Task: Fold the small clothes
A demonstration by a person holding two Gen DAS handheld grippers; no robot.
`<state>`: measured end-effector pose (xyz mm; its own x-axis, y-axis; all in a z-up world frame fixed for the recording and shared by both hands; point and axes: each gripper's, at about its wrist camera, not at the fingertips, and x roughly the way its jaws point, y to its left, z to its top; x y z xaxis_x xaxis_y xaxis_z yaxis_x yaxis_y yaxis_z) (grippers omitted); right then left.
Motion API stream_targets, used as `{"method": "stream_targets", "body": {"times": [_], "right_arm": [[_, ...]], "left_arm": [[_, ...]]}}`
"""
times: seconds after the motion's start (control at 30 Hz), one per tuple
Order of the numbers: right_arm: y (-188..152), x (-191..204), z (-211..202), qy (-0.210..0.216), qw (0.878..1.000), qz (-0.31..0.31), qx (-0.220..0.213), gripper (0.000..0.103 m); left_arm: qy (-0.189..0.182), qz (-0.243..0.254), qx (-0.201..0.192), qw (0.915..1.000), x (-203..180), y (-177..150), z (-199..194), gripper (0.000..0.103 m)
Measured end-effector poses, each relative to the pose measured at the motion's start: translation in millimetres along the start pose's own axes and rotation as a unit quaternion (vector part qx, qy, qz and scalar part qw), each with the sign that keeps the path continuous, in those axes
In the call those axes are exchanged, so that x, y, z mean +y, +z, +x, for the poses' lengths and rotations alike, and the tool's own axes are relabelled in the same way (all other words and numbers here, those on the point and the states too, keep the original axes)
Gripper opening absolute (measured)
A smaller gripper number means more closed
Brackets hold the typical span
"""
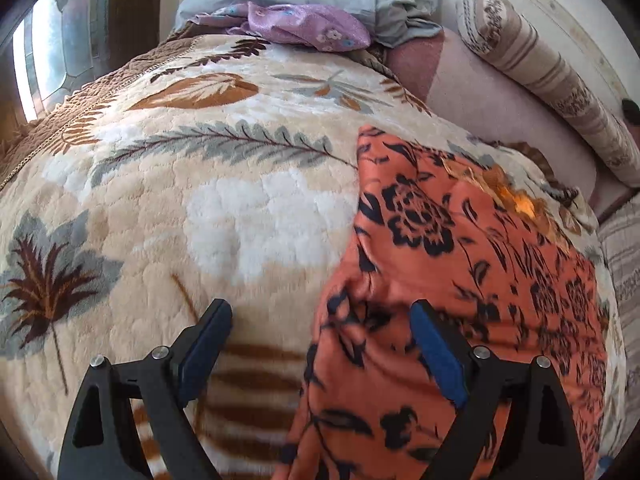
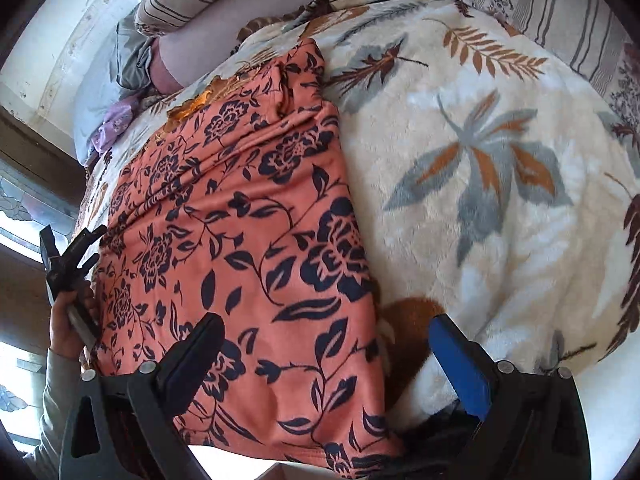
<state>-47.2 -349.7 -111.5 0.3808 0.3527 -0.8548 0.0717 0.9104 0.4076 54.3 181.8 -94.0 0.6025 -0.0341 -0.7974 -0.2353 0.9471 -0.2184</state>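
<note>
An orange garment with a dark floral print (image 1: 460,280) lies folded lengthwise on a cream leaf-patterned blanket (image 1: 200,220). It also shows in the right wrist view (image 2: 240,220) as a long flat strip. My left gripper (image 1: 320,320) is open, its jaws wide apart, hovering over the garment's left edge. My right gripper (image 2: 326,336) is open, straddling the garment's right edge near its near end. The left gripper and the hand holding it (image 2: 68,272) appear at the left of the right wrist view, beside the garment.
A purple flowered cloth (image 1: 304,24) and grey fabric (image 1: 400,4) lie at the far end of the bed. Striped bolster pillows (image 1: 540,72) line the wall side. A window (image 1: 44,52) is at the left.
</note>
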Motion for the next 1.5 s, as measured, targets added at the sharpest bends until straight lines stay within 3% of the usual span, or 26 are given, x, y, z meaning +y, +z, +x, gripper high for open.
{"method": "stream_targets", "body": {"times": [0.1, 0.2, 0.27, 0.47, 0.63, 0.7, 0.77, 0.8, 0.87, 0.93, 1.0, 1.1, 1.2, 1.27, 1.3, 1.33, 1.37, 1.4, 1.43, 1.5], "right_arm": [[-4.6, -0.3, 18.2, 0.047, 0.999, 0.006, 0.020, 0.102], [-7.3, 9.7, 31.4, 0.042, 0.999, -0.005, 0.020, 0.103], [-9.6, 14.4, 31.1, 0.041, 0.999, -0.014, 0.014, 0.103], [-23.3, 1.6, 21.8, 0.101, 0.995, 0.009, 0.018, 0.102], [-36.5, -9.5, 17.6, 0.130, 0.991, 0.025, 0.020, 0.096], [-40.7, -11.4, 16.9, 0.134, 0.990, 0.025, 0.022, 0.090], [-44.4, -16.2, 16.2, 0.134, 0.990, 0.030, 0.027, 0.074], [-45.4, -18.1, 15.5, 0.134, 0.990, 0.032, 0.029, 0.072], [-46.4, -23.9, 14.8, 0.139, 0.989, 0.040, 0.032, 0.063], [-46.7, -27.2, 15.4, 0.140, 0.988, 0.047, 0.037, 0.057], [-46.5, -26.3, 15.5, 0.137, 0.989, 0.043, 0.041, 0.055], [-48.1, -24.8, 14.9, 0.135, 0.989, 0.035, 0.048, 0.053], [-48.9, -25.4, 18.6, 0.132, 0.989, 0.033, 0.058, 0.058], [-47.8, -22.9, 18.9, 0.136, 0.988, 0.026, 0.061, 0.066], [-47.8, -20.0, 18.6, 0.130, 0.989, 0.017, 0.062, 0.066], [-48.9, -16.3, 19.1, 0.125, 0.990, 0.005, 0.065, 0.064], [-49.7, -14.4, 19.9, 0.118, 0.990, -0.002, 0.070, 0.047], [-50.2, -14.3, 21.3, 0.108, 0.991, -0.005, 0.079, 0.030], [-50.5, -17.4, 22.2, 0.105, 0.991, -0.002, 0.083, 0.009], [-48.6, -23.0, 16.7, 0.124, 0.989, 0.014, 0.080, 0.009]], "left_arm": [[-0.031, 0.007, 0.017, 0.9994, 1.4, -32.5, -33.6, 0.090], [-0.057, 0.016, 0.041, 0.9974, 2.6, -72.2, -63.5, 0.090], [-0.062, 0.032, 0.052, 0.9962, 0.0, -98.0, -80.0, 0.090], [-0.059, 0.057, 0.063, 0.9946, -1.8, -152.8, -113.2, 0.090], [-0.046, 0.068, 0.073, 0.9939, -3.7, -165.0, -114.6, 0.090], [-0.053, 0.061, 0.074, 0.9940, -3.3, -165.1, -116.1, 0.090], [-0.052, 0.048, 0.075, 0.9947, -1.0, -166.3, -118.0, 0.090], [-0.052, 0.044, 0.075, 0.9948, -0.3, -166.4, -118.9, 0.088], [-0.048, 0.041, 0.074, 0.9952, 0.3, -166.9, -119.9, 0.079], [-0.038, 0.044, 0.079, 0.9952, 1.1, -166.5, -118.9, 0.063], [-0.032, 0.042, 0.081, 0.9953, 3.5, -166.5, -120.3, 0.059], [-0.039, 0.036, 0.085, 0.9949, 7.5, -166.1, -121.5, 0.060], [-0.038, 0.040, 0.096, 0.9939, 7.2, -167.6, -117.5, 0.086], [-0.030, 0.054, 0.095, 0.9936, 3.9, -170.9, -116.6, 0.086], [-0.026, 0.060, 0.095, 0.9934, 2.2, -172.4, -116.5, 0.080], [-0.019, 0.066, 0.098, 0.9928, 1.0, -173.5, -115.6, 0.054], [0.002, 0.072, 0.100, 0.9923, 1.1, -173.5, -114.8, 0.039], [0.013, 0.071, 0.098, 0.9926, 4.7, -171.8, -115.6, 0.018], [-0.003, 0.056, 0.101, 0.9934, 11.1, -169.3, -117.8, 0.012], [-0.032, 0.021, 0.096, 0.9947, 25.0, -161.6, -128.1, 0.008]]}}
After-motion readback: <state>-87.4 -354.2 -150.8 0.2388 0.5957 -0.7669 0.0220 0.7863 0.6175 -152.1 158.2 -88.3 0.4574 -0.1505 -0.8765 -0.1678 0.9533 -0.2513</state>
